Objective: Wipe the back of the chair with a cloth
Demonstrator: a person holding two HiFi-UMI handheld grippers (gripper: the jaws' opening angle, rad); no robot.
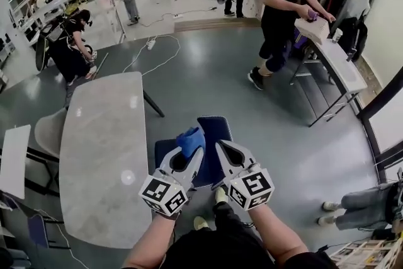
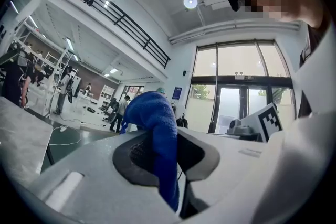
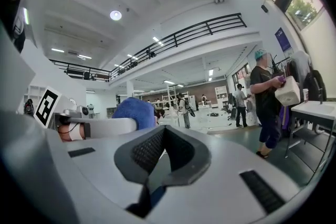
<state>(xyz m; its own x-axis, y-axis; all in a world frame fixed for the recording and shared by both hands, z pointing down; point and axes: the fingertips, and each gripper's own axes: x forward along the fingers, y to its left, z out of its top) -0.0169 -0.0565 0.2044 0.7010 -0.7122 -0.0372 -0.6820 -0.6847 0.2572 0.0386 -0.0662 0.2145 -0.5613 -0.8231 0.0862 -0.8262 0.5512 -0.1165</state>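
Grey floor, left gripper clamping cloth

The left gripper and the right gripper have pale grey shells, black ribbed pads and cubes with black-and-white square markers. The person wears dark clothes and light shoes.

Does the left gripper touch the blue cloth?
Touching. In the left gripper view, the left gripper has its jaws shut on the cloth, which sticks out above them.
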